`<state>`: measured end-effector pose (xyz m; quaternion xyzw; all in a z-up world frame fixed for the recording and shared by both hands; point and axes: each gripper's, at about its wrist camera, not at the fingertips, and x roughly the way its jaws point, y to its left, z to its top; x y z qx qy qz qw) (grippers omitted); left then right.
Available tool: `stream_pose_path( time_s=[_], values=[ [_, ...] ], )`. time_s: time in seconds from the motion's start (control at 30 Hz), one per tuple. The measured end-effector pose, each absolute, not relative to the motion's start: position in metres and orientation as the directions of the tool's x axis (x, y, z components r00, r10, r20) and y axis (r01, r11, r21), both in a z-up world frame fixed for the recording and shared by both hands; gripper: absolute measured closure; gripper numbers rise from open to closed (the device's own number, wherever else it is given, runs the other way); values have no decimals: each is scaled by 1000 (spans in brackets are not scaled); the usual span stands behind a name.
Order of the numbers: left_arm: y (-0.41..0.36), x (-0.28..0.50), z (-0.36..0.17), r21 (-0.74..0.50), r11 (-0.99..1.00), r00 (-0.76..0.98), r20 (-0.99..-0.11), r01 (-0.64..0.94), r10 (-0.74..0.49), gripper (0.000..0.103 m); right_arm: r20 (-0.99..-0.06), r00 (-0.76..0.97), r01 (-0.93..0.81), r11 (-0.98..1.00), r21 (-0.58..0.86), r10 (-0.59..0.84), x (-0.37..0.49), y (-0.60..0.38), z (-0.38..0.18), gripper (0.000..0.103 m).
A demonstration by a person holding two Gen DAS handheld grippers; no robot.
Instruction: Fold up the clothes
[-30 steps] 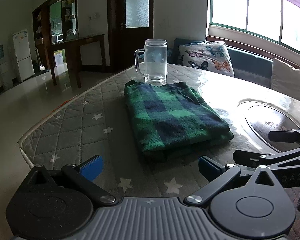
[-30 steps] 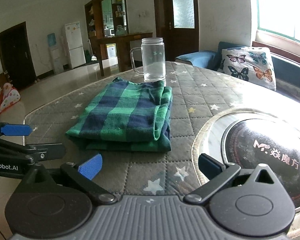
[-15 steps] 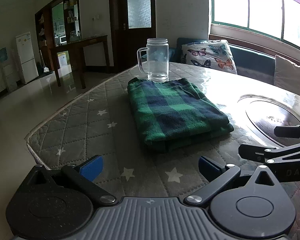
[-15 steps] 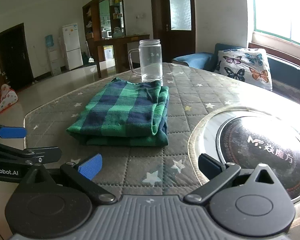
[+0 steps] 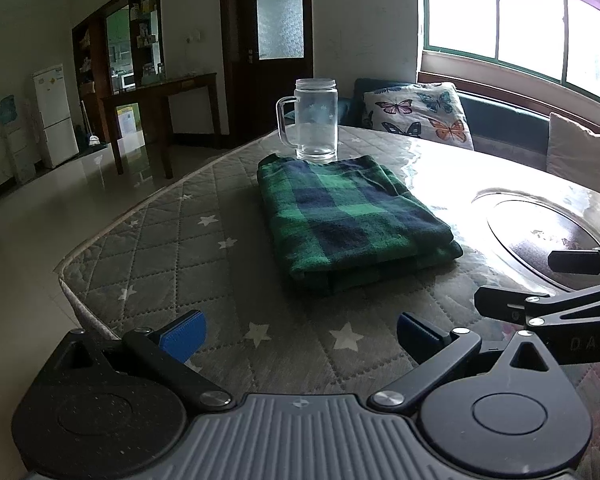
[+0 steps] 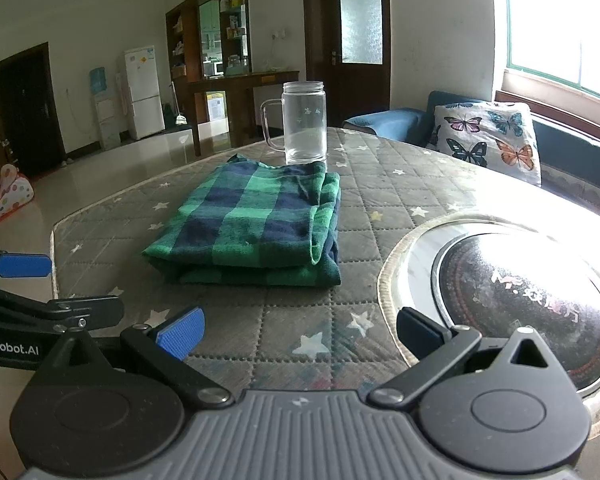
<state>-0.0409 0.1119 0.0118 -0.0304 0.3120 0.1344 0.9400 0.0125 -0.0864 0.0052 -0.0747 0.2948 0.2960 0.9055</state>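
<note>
A green and navy plaid garment [image 5: 348, 216] lies folded in a neat rectangle on the quilted star-print table cover [image 5: 172, 248]; it also shows in the right wrist view [image 6: 252, 224]. My left gripper [image 5: 300, 336] is open and empty, low over the cover, short of the garment's near edge. My right gripper [image 6: 300, 332] is open and empty, also short of the garment. Each gripper shows at the other view's edge: the right one [image 5: 572, 284], the left one [image 6: 24, 284].
A clear glass mug [image 5: 314, 120] stands just behind the garment, also in the right wrist view [image 6: 302, 124]. A round inset hotplate [image 6: 520, 296] lies in the table to the right. The table edge [image 5: 84, 252] runs on the left. A butterfly cushion [image 5: 416, 114] rests on a bench beyond.
Both grippers have drawn back from the folded garment toward the table's near side. The garment and mug have not moved. Both grippers stay open.
</note>
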Motion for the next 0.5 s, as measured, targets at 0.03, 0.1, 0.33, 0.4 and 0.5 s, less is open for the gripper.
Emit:
stream_pose_path(
  time_s=[0.03,0.1,0.33,0.4,0.5],
  values=[
    [112,-42,12,26,962,769,-595,-272,233,0,-578,652,-580,814,38,491,12,-86,5,0],
    [112,-43,11,27,962,769,-595,-273,234,0,-578,653,-579,814,35,489,10,-86,6,0],
    [111,-46,11,34,961,768,-594,-275,241,0,-582,654,-579,815,28,484,7,-86,4,0],
    [109,-46,10,39,959,766,-593,-279,247,0,-581,654,-579,815,27,484,7,-86,4,0],
    [109,-46,9,39,959,764,-596,-279,247,0,-579,656,-578,816,27,484,6,-87,5,0]
  ],
)
